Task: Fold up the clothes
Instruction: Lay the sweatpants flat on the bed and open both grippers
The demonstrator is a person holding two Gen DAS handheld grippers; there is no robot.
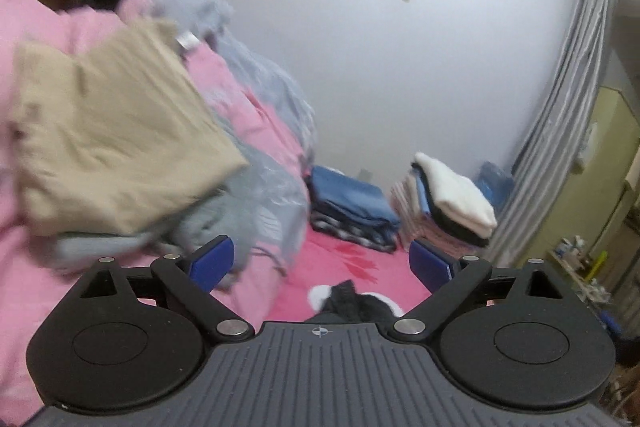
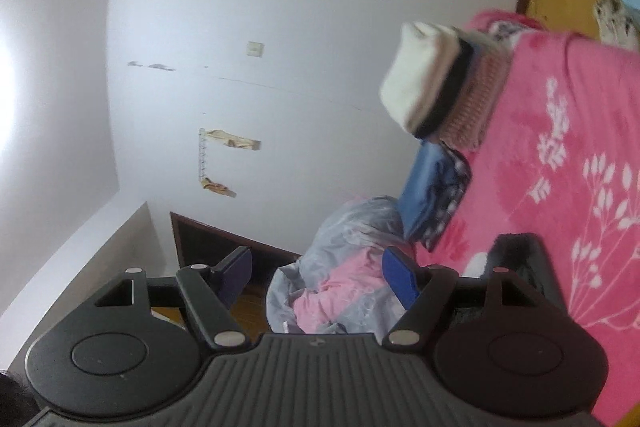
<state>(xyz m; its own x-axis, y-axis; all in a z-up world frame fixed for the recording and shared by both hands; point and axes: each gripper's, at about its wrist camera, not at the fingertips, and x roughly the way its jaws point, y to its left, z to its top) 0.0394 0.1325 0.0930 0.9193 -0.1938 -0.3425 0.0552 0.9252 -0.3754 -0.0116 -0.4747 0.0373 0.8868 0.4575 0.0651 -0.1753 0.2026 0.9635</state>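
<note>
A folded beige garment (image 1: 116,143) lies blurred on the pink and grey-blue bedding heap (image 1: 256,115) at the left of the left wrist view. My left gripper (image 1: 322,261) stands open and apart from it, nothing between its blue pads (image 1: 212,263). Below it a dark grey and white garment (image 1: 356,301) lies on the pink bed cover (image 1: 352,259). Two piles of folded clothes stand at the far wall: a blue one (image 1: 352,207) and a white-topped one (image 1: 448,207). My right gripper (image 2: 316,277) is open and empty, its view rolled sideways, with both piles (image 2: 440,99) at the right.
A white wall (image 1: 380,47) backs the bed. A striped grey curtain (image 1: 568,115) hangs at the right, with a yellow cabinet and a cluttered shelf (image 1: 580,255) beside it. In the right wrist view the pink flowered blanket (image 2: 568,195) fills the right side, and a dark doorway (image 2: 208,243) lies behind the gripper.
</note>
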